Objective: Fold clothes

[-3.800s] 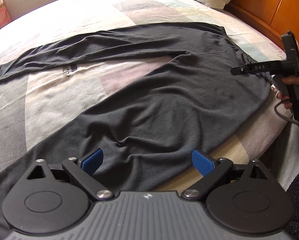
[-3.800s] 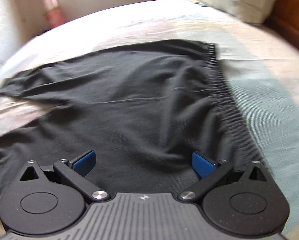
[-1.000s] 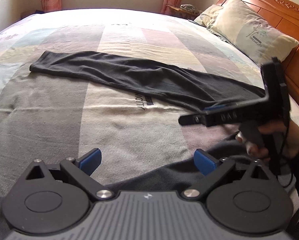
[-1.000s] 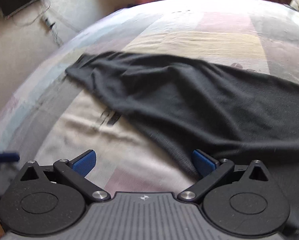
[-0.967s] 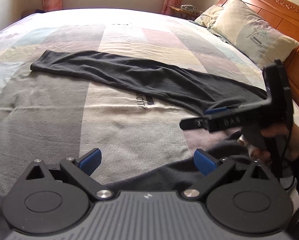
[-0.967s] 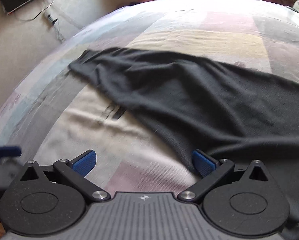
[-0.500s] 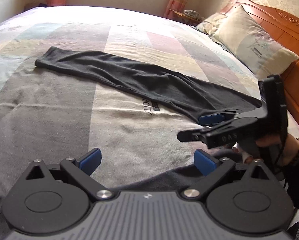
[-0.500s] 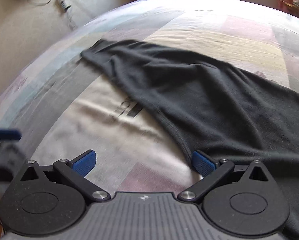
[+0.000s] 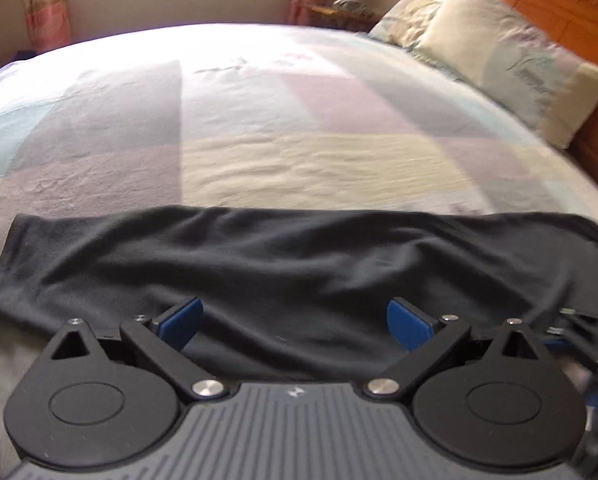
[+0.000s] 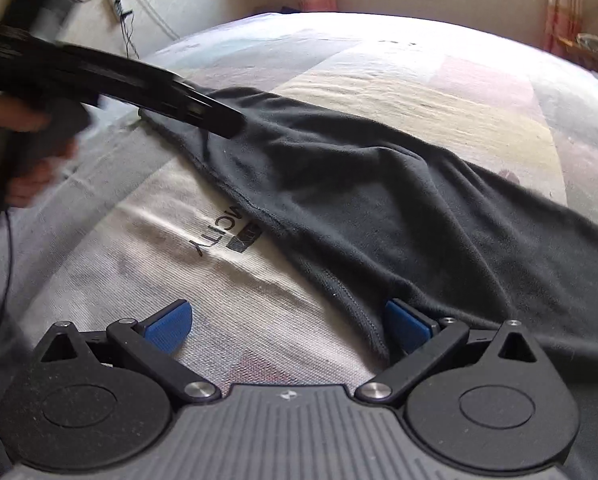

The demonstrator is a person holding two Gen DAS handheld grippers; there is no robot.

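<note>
Dark grey trousers lie on the bed, and one leg runs flat across the left wrist view from its cuff at the left. My left gripper is open and sits low over the near edge of that leg, with cloth showing between its blue pads. In the right wrist view the same leg slants from upper left to lower right. My right gripper is open, its right pad against the leg's seamed edge and its left pad over bare bedspread. A hand holds the left gripper above the cuff end.
The patchwork bedspread stretches beyond the leg, with a printed logo on it. Pillows and a wooden headboard lie at the right. A cable hangs at the bed's left side, near the wall.
My left gripper has swung across the bed and come down onto the far trouser leg near its cuff. The right gripper has edged closer to the leg's seamed edge. Both stay open.
</note>
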